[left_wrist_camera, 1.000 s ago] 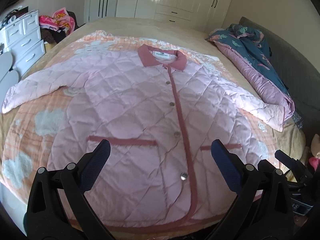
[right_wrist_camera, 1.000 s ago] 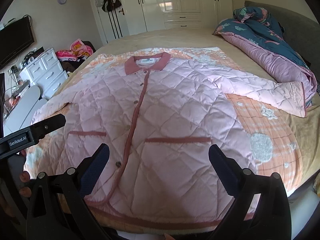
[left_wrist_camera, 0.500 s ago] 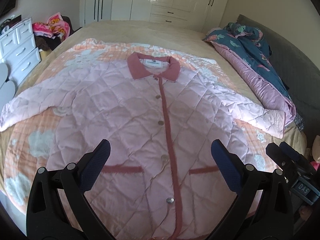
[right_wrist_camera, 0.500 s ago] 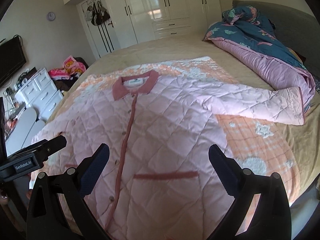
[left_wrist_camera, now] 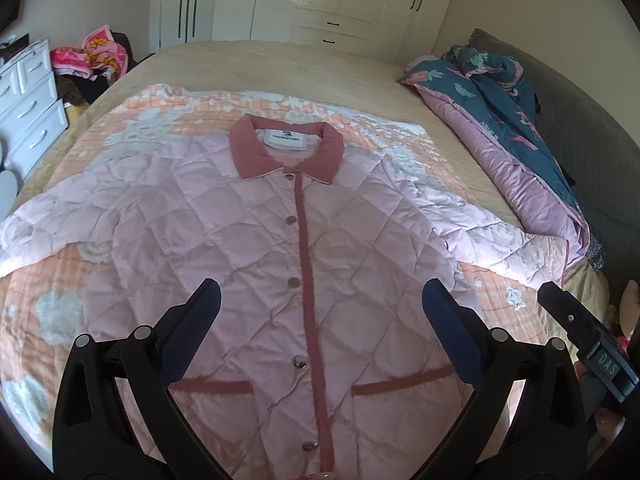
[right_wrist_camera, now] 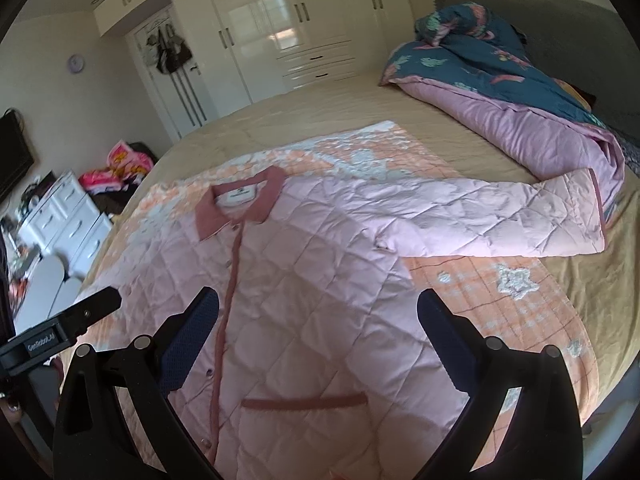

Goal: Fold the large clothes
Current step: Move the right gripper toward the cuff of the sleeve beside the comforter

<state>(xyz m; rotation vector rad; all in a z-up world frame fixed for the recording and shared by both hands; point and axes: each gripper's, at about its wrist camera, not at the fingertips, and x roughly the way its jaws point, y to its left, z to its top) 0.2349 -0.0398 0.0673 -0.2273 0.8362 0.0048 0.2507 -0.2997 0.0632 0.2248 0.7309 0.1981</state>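
A pink quilted jacket (left_wrist_camera: 280, 248) lies flat and face up on an orange patterned blanket (left_wrist_camera: 168, 120) spread over the bed (left_wrist_camera: 280, 64), buttoned down its darker pink placket, collar (left_wrist_camera: 286, 152) toward the wardrobe (left_wrist_camera: 340, 4); its hem is cut off by the lower edge of both views, so how it lies there cannot be told. The left gripper (left_wrist_camera: 320, 308) hangs above the lower front, fingers spread wide with nothing between them; the right gripper (right_wrist_camera: 318, 312) is likewise wide apart and empty, over the chest beside the placket. In the right wrist view the right sleeve (right_wrist_camera: 500, 220) stretches out to the side, its cuff touching a rumpled teal-and-pink duvet (right_wrist_camera: 500, 92); part of the cuff's far edge is hidden in the duvet's folds. In the left wrist view the left sleeve (left_wrist_camera: 40, 232) runs off the frame edge, so its cuff is unseen. A white chest of drawers (right_wrist_camera: 68, 220) looks smeared and blurred; the collar label's print is too small to read.
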